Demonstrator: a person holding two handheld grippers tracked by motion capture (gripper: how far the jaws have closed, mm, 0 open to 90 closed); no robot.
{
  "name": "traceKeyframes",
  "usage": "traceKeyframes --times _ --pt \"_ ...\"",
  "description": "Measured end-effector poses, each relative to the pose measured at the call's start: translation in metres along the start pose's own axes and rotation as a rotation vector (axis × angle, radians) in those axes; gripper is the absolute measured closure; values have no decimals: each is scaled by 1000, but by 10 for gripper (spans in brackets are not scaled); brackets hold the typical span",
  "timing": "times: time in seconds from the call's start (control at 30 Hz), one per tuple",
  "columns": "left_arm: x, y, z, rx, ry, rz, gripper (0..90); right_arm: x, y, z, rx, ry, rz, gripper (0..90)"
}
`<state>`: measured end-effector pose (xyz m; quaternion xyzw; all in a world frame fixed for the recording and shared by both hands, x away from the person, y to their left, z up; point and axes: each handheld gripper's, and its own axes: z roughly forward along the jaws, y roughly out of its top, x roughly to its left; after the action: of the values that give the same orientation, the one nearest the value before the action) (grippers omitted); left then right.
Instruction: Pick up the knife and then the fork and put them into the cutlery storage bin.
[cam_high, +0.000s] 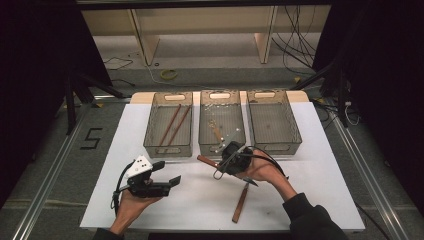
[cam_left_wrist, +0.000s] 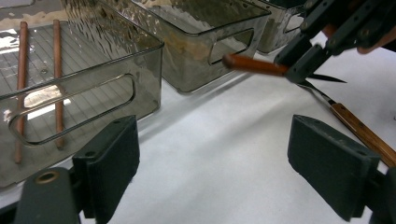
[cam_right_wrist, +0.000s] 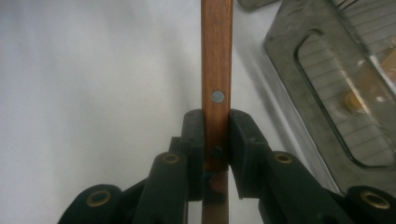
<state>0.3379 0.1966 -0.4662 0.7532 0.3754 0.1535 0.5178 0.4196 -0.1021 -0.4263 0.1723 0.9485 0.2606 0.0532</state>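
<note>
Right gripper view: the right gripper (cam_right_wrist: 216, 140) jaws clench a wooden-handled knife (cam_right_wrist: 216, 70), probably bound for the middle bin (cam_high: 222, 145); lift level, clear its rim. Left gripper (cam_high: 167, 172) jaws released.

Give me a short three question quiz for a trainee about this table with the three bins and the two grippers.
1. True or false: the right gripper is shut on a wooden-handled knife.
2. Which bin holds the two chopsticks: A the left bin, B the middle bin, C the right bin?
3. Fill in: the left gripper has its jaws ____.

Key: 1 true; 2 A; 3 open. A second knife lies on the white table.
</note>
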Motion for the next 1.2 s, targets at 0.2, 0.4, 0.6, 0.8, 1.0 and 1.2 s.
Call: traceKeyframes --times 0.2,0.4,0.6,0.8,1.0,1.2 --pt "1 0 0 -3 0 5 161 -12 -3 -20 -108 -26 59 775" --pt "1 0 -1 -13 -1 4 161 -24 -3 -41 -179 -57 97 775" --pt "1 0 -2 -19 -1 4 161 -34 -5 -57 -225 -81 144 775" --pt "1 0 -2 -21 0 4 161 -41 -8 -66 -249 -107 170 775" --pt "1 0 -2 -22 1 4 160 -51 -10 -75 -278 -131 206 775" --pt "1 0 -2 -23 2 5 161 -59 -11 -85 -305 -157 226 775"
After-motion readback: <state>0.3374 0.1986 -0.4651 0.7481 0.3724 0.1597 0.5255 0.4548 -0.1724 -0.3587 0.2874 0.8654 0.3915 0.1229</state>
